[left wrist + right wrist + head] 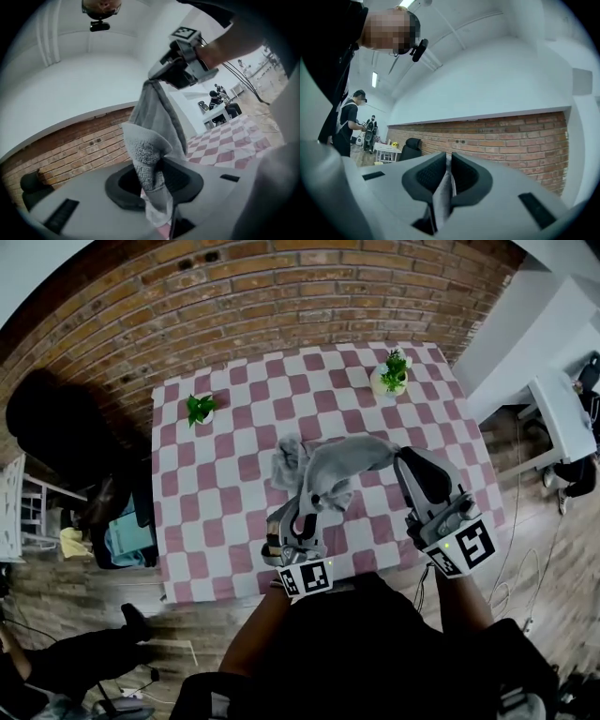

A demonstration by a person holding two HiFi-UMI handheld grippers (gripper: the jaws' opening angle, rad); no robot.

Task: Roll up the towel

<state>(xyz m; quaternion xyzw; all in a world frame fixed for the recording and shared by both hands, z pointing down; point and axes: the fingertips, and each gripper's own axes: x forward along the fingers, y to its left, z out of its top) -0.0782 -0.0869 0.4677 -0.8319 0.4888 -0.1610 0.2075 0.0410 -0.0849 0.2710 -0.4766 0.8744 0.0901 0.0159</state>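
Towel [342, 465], corner buried in right tongs [446, 161]

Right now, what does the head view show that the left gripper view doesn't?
Only the head view: two potted plants on the checked table. Only the left gripper view: the left claw up close, shut on a corner of the grey towel. Both: the towel, its other end in the right claw, the table and the brick wall.
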